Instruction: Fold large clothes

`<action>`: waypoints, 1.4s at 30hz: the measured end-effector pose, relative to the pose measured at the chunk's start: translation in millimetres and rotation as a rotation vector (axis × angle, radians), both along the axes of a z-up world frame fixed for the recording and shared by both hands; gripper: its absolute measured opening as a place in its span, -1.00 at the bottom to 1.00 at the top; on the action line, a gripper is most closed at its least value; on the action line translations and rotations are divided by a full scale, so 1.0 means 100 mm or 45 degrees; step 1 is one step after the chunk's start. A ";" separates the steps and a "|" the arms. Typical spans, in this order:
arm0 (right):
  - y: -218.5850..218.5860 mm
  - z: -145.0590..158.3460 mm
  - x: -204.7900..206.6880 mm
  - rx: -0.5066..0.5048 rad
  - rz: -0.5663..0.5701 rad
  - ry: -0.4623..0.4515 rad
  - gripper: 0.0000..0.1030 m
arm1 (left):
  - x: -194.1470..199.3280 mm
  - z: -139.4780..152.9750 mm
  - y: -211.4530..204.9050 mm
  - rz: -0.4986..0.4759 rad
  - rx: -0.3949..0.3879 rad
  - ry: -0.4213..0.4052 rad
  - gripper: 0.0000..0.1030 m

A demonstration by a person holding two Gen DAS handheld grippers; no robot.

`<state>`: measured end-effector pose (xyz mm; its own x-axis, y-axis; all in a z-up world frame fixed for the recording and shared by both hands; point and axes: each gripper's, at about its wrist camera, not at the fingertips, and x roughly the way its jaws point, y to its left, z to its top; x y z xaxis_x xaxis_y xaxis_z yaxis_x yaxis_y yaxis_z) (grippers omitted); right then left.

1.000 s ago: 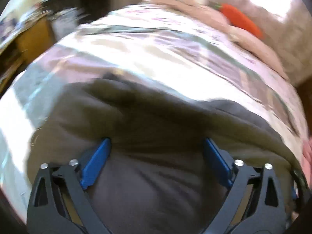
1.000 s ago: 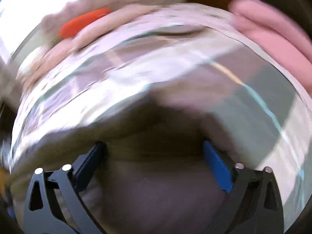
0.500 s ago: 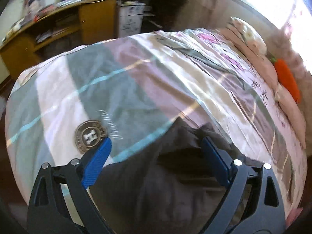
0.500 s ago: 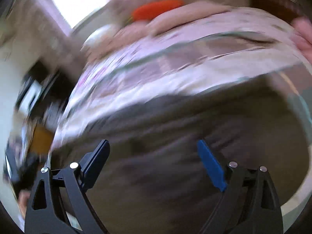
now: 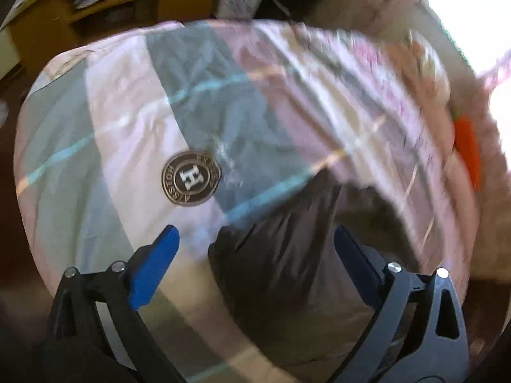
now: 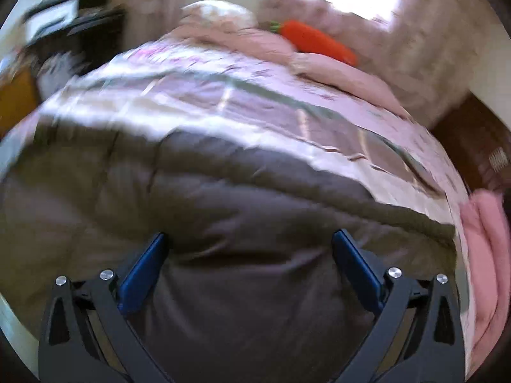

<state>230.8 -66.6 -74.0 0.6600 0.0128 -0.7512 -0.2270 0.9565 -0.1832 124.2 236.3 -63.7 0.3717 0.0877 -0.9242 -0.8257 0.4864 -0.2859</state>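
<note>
Both grippers hang with fingers spread, pinching nothing. A grey-brown garment (image 6: 242, 198) lies across the bed (image 5: 127, 102), broadly under the right gripper (image 6: 249, 249); the left gripper (image 5: 255, 242) meets only its edge, right of centre.

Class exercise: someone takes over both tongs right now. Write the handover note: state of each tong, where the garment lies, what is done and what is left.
Left tongs: open, empty, above the garment's left edge.
Right tongs: open, empty, over the middle of the cloth.
Dark grey garment: lying rumpled on the striped bedspread, near the foot of the bed; the round H emblem lies just left of it.
Done: garment is on the bed; no neat fold visible.
Left: smooth it, then fold.
</note>
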 end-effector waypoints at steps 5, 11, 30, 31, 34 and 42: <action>0.64 0.24 0.06 0.259 0.192 0.163 0.91 | -0.05 -0.39 0.11 -0.040 -0.174 0.139 0.92; 1.73 -0.17 0.07 0.016 0.365 0.315 0.11 | -0.28 -0.49 0.14 -0.021 -0.216 0.215 0.92; 0.35 0.64 0.42 0.832 0.169 0.061 0.31 | -0.15 -0.54 -0.24 -0.206 -0.226 0.205 0.92; 0.17 0.71 0.33 0.837 0.162 0.048 0.42 | -0.15 -0.44 -0.29 -0.210 -0.235 0.132 0.92; -0.46 0.82 0.03 0.759 0.098 0.001 0.54 | -0.06 -0.22 -0.53 -0.293 -0.169 0.028 0.92; -2.06 0.23 -0.22 0.674 -0.384 0.149 0.55 | 0.45 0.14 -1.80 -0.898 0.109 -0.111 0.92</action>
<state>208.7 -272.3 -51.4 0.6063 0.2292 -0.7615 0.0773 0.9360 0.3433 169.7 56.3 -49.4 0.4384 -0.1300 -0.8894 -0.2819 0.9197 -0.2734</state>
